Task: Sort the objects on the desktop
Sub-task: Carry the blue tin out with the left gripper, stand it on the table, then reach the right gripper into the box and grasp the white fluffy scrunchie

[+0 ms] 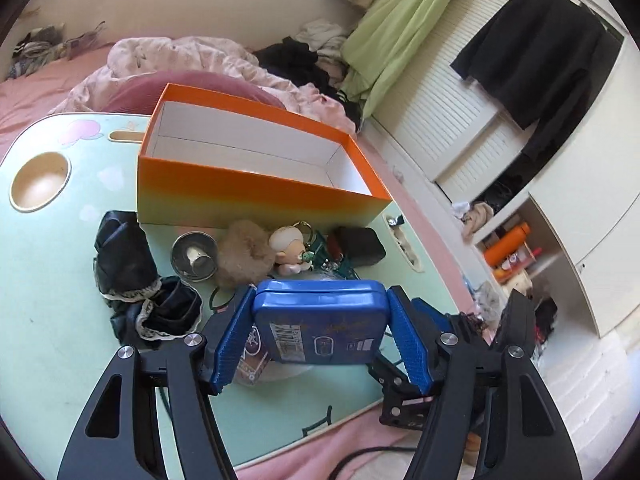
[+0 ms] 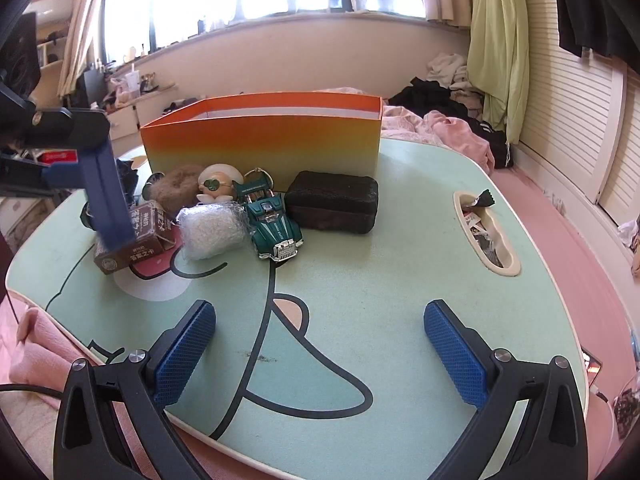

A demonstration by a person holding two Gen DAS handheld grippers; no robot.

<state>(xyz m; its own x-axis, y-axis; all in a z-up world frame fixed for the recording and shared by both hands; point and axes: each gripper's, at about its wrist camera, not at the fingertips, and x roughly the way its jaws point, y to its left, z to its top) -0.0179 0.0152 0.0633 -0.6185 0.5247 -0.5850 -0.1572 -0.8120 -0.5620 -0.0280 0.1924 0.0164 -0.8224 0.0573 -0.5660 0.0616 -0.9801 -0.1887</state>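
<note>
The left gripper (image 1: 322, 330) carries a blue tin (image 1: 320, 322) above the near part of the table (image 1: 52, 300), short of the orange box (image 1: 256, 178). The step in hand appears to be delivery of the tin into that box.

To do it well: lift the tin clear of the near wall before advancing, keeping it level. Pass above the clutter lying against the wall: doll (image 1: 288, 248), fur ball (image 1: 244, 252), metal cup (image 1: 196, 256), dark case (image 1: 358, 246). Lower inside the box, whose interior looks empty, then release close to the floor so that the tin does not drop or tip.

Left jaws: roughly half open, both blue pads pressed against the short sides of the tin, which fills the gap.

The right gripper (image 2: 320, 350) hangs over bare table near the front edge. Its jaws stand wide apart, holding and touching nothing. The toy car (image 2: 274, 226), plastic wad (image 2: 210, 232) and brown carton (image 2: 136, 242) remain unsorted on the table.
</note>
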